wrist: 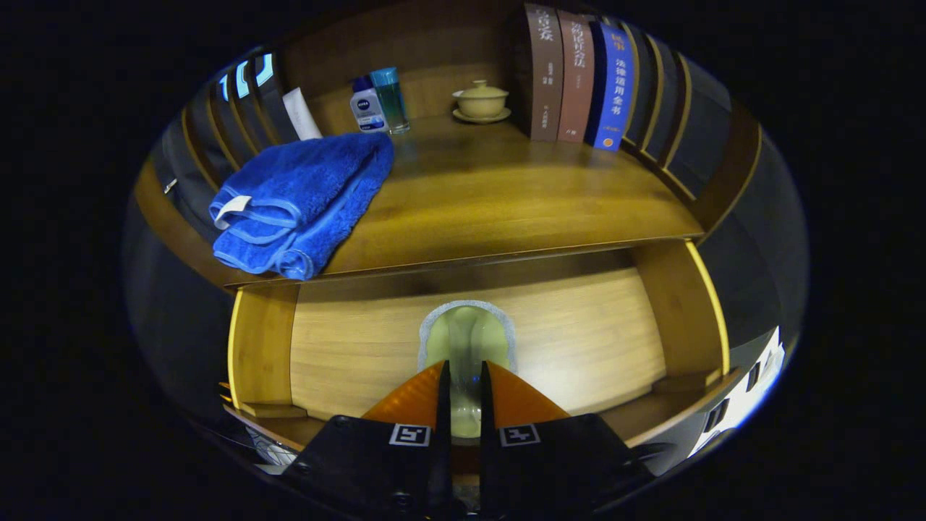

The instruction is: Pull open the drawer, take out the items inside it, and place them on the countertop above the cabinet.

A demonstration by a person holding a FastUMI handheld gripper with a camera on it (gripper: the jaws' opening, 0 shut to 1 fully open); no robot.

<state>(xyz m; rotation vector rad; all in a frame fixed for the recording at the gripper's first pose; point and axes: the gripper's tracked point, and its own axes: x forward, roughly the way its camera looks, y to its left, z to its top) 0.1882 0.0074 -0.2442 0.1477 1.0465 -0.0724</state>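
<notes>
The wooden drawer [362, 347] stands pulled open below the countertop [506, 195]. A green sponge [466, 333] with a grey scouring rim sits over the drawer's floor, pinched in at its middle. My gripper [464, 365] is shut on it: the two fingers stand close together, with the sponge filling the narrow gap and sticking out beyond the tips. Whether the sponge rests on the drawer floor or hangs just above it I cannot tell. A folded blue towel [296, 202] lies on the countertop's left front corner, overhanging the edge a little.
At the back of the countertop stand a white bottle [369, 107], a teal bottle [391, 98], a white tube [302, 114] and a lidded cup on a saucer [481, 100]. Several upright books [579, 79] line the back right. The drawer's side walls [260, 347] flank the sponge.
</notes>
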